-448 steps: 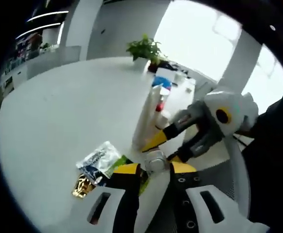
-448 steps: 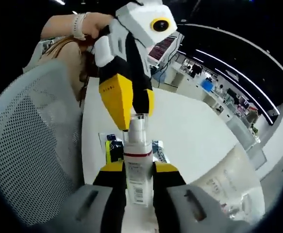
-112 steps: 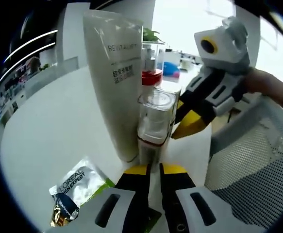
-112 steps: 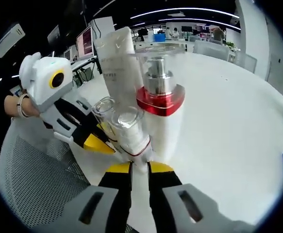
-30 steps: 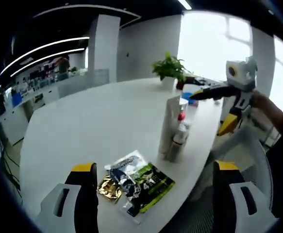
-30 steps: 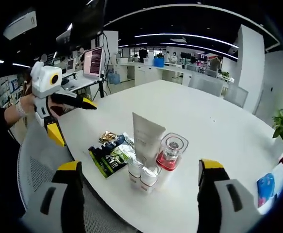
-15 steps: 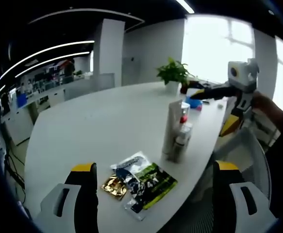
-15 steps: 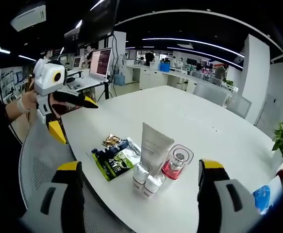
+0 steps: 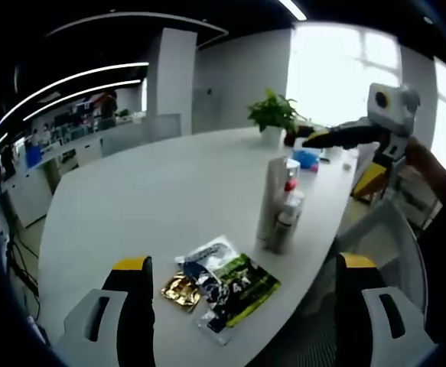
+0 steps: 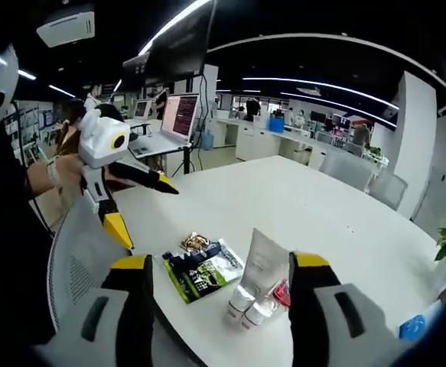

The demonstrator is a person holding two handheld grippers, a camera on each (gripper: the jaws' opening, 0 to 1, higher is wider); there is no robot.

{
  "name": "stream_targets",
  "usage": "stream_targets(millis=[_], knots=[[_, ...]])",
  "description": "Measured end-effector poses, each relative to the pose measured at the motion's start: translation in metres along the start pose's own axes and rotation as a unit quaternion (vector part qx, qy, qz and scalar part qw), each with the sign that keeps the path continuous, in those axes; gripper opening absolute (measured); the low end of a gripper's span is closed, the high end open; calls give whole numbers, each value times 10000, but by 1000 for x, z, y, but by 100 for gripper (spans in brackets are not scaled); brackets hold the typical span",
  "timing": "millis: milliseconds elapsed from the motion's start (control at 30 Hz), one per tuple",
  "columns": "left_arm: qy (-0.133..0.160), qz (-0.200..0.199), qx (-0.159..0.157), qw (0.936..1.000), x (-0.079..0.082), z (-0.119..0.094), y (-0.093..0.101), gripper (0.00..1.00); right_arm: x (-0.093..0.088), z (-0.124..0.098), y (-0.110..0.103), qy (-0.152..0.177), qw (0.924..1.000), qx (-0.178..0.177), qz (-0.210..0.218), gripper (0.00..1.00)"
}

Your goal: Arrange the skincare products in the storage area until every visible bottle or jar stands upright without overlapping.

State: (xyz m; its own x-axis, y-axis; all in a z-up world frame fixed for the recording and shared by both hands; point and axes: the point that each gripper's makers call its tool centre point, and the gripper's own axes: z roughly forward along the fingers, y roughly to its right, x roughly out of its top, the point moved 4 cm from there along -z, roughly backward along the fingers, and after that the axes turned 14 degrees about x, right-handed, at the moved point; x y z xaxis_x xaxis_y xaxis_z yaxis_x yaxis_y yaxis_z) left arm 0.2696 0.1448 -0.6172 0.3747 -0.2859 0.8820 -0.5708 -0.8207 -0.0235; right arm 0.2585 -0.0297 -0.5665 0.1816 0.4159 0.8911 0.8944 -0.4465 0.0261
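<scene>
Surface (image 9: 131,199): white, rounded; broad bare area is seen beyond the products, toward the plant (image 9: 275,113).
Near edge: products are grouped close to it; a mesh chair (image 9: 376,237) is seen just off the edge.
Products: tall white tube (image 9: 269,197), red-collared pump bottle (image 9: 288,195) and two small bottles (image 9: 281,226) stand upright, packed close together.
Sachets (image 9: 221,284): lie flat just beside the group, nearer the left tongs.
Left tongs (image 9: 242,306): jaws spread wide, nothing held; products lie ahead, well apart.
Right tongs (image 10: 219,306): jaws spread wide, nothing held; tube (image 10: 257,277) is seen between the jaws, well below and apart.
Change: compared with 0.5 s ago, the right tongs are withdrawn farther; the products are unmoved.
</scene>
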Motion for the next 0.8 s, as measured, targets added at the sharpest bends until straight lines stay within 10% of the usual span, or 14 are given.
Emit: stream_targets(millis=[800], knots=[[-270, -299, -105, 9991, -22, 18, -6, 95, -49, 64, -22, -538, 9923, 687, 878, 46]])
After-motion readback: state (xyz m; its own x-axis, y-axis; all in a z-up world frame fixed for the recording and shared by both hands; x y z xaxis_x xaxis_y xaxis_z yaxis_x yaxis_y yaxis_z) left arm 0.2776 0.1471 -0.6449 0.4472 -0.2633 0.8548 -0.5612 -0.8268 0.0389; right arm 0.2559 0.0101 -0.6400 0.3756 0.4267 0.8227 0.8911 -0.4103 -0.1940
